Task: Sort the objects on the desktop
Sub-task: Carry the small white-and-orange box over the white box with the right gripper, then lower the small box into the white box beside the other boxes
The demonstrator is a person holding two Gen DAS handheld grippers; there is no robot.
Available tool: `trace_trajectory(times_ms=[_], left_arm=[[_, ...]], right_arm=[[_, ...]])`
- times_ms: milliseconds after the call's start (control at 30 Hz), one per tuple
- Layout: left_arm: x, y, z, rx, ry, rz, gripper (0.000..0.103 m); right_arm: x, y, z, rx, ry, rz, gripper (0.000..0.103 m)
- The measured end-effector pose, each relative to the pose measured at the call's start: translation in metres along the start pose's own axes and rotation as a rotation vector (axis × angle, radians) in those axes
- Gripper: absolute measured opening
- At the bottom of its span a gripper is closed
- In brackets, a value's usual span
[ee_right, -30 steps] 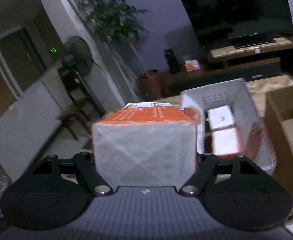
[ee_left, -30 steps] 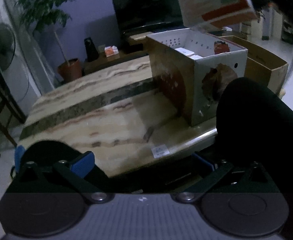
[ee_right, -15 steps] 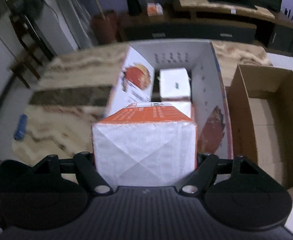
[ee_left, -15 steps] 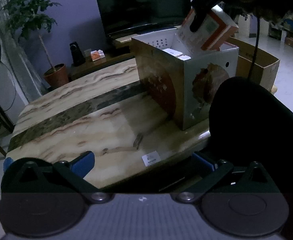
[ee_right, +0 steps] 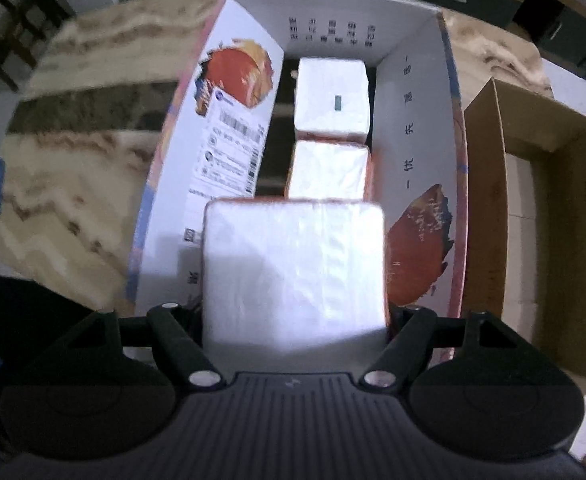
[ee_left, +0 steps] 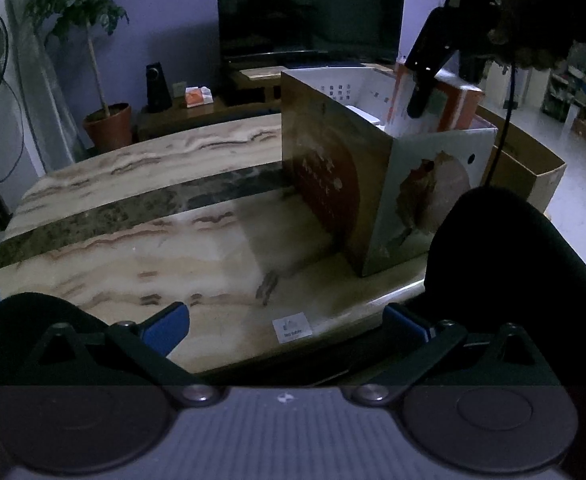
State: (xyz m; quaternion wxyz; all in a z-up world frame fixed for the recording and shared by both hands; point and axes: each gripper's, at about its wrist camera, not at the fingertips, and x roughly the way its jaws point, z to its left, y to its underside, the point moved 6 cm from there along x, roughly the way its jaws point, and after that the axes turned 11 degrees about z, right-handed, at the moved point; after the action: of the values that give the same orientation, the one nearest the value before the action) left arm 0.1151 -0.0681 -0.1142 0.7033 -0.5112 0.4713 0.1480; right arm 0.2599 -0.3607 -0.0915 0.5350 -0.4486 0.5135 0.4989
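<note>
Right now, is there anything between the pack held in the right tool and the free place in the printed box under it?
Nothing visible blocks it. The right tool holds the wrapped pack above the near end of the printed box. Two similar packs lie in a row further in. The spot directly below is hidden by the held pack.

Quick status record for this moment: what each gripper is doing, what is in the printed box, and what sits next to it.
right gripper: shut on wrapped pack, pointing down into the box
left gripper: open, empty, over the near edge of the marble table
printed box: open-topped, on the table, two white packs in a row inside
brown carton: open, beside the printed box
</note>
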Motion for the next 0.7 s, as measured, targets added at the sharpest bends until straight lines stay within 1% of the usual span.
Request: trace_trajectory(times_ms=[167, 433, 567, 700], left_arm=[[0.002, 0.000, -0.001, 0.007, -0.007, 0.002, 0.102], [0.002, 0.000, 0.000, 0.005, -0.005, 0.006, 0.102], [0.003, -0.001, -0.001, 0.010, -0.008, 0.007, 0.102], [0.004, 0.000, -0.001, 0.009, -0.008, 0.006, 0.102]], right_arm=[[0.005, -0.007, 0.001, -0.023, 0.024, 0.063, 0.076], [0.002, -0.009, 0.005, -0.058, 0.048, 0.087, 0.075], [-0.005, -0.008, 0.000, -0.056, 0.038, 0.101, 0.075], [-0.003, -0.010, -0.004, -0.053, 0.029, 0.119, 0.075]])
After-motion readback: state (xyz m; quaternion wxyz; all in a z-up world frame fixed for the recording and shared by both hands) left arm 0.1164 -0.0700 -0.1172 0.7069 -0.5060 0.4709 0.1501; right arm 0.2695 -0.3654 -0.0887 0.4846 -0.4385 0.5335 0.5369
